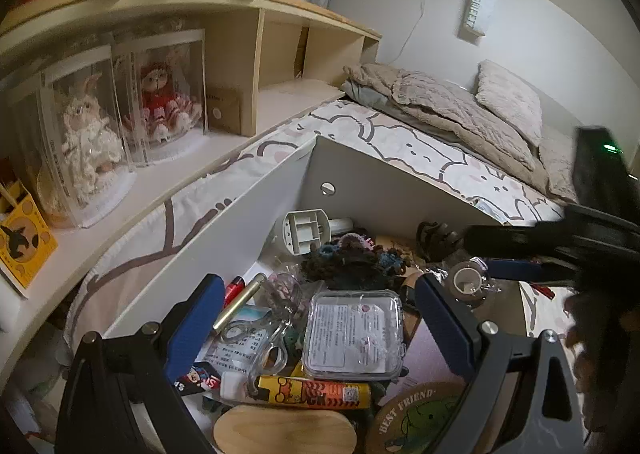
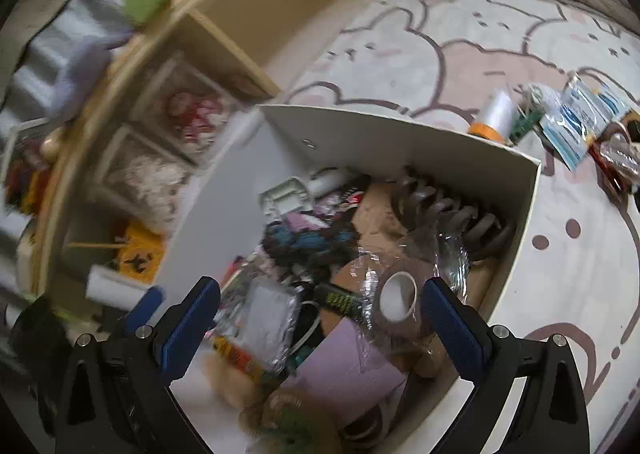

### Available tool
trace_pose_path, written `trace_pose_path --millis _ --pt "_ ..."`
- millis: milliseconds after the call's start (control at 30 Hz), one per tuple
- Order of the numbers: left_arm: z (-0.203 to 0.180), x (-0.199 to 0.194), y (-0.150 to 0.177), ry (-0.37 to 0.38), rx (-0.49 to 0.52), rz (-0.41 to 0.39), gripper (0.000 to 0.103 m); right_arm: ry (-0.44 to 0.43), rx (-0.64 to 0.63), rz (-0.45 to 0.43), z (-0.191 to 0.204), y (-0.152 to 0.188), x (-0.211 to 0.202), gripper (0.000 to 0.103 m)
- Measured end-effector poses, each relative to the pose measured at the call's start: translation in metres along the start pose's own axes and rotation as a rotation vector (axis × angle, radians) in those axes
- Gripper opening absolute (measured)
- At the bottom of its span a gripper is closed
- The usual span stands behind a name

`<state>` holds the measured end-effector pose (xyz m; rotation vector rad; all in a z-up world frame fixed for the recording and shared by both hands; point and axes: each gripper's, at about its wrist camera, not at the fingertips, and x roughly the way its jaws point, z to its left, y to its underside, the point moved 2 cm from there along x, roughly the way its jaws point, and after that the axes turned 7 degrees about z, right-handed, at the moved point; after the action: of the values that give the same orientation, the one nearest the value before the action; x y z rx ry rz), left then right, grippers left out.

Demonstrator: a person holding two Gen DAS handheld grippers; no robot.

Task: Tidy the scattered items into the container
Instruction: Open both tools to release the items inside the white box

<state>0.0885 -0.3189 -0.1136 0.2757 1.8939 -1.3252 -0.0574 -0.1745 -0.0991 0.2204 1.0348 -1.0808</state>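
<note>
Here both tongs [image 1: 320,318] [image 2: 320,318] gape empty over the white box [image 2: 400,134] (crinkly tape roll [image 2: 396,302] inside).

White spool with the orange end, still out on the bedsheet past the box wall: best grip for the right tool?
Take the white spool across its round white body, coming from above with the right tool. It lies tilted on the sheet, orange end toward the box, so the sides are exposed. A green item touches its right side; keep that finger tight in.

1. Left gripper [image 1: 320,324]: jaws wide apart, nothing between the pads, angled downward.
2. Right gripper [image 2: 320,328]: jaws wide apart, pads gripping nothing, tilted downward; frame blurred.
</note>
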Motion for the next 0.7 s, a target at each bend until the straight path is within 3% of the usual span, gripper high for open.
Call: trace_pose_path --millis 167,300,367,400,500,700 --pt "-0.001 -0.014 -0.001 0.007 0.014 -0.024 0.096 -0.025 0.019 0.007 -0.002 -0.015 0.014 0.103" --pt "-0.006 -0.019 -0.001 0.004 0.039 -0.031 0.096 -0.023 -0.017 0.070 0.010 -0.019 0.020 0.103" --pt "-0.007 -0.020 -0.001 0.003 0.042 -0.031 0.096 -0.061 -0.022 0.083 0.010 -0.017 0.015 0.103" --pt "-0.007 -0.020 0.000 0.003 0.041 -0.031 0.096 -0.047 -0.020 0.073 0.009 -0.018 0.009 0.103" --pt "-0.006 -0.020 0.001 0.004 0.035 -0.030 0.096 0.109 -0.067 0.032 0.010 -0.022 -0.005 0.103" --pt "-0.002 -0.021 0.002 0.002 0.025 -0.029 0.096 0.269 -0.165 0.195 0.013 -0.024 0.018 0.103"
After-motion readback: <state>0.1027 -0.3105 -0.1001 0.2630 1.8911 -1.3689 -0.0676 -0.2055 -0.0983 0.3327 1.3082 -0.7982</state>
